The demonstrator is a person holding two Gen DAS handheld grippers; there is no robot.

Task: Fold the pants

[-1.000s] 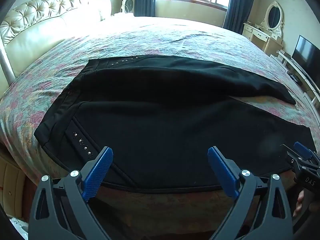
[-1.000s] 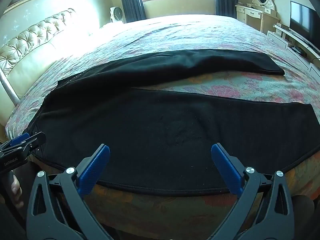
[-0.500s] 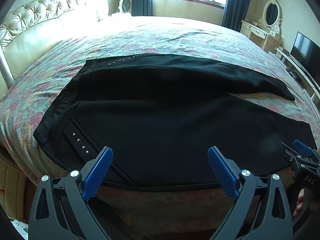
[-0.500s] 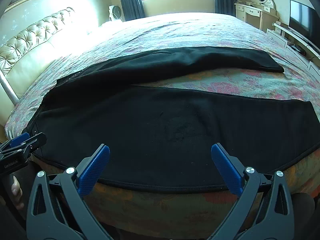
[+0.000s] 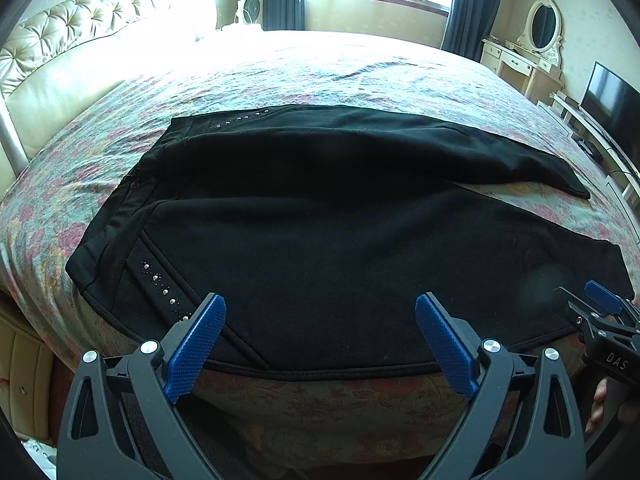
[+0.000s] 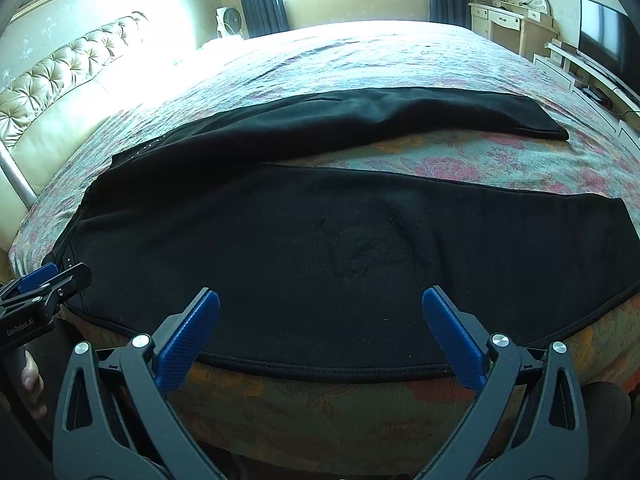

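The black pants (image 5: 340, 248) are lying spread flat on the floral bedspread (image 5: 360, 76), legs splayed apart, near leg along the bed's front edge. No fold appears begun. The left gripper (image 5: 320, 332) and right gripper (image 6: 320, 328) are both hovering with jaws wide apart, gripping nothing. The next move likely calls for pinching the near hem line. Only the left view is showing the studded waistband (image 5: 160, 284); only the right is showing the far cuff clearly.

Floral bedspread (image 5: 320, 76), tufted headboard (image 5: 68, 44) (cream), fan (image 6: 230, 20), vanity mirror (image 5: 543, 28), television (image 6: 602, 36).
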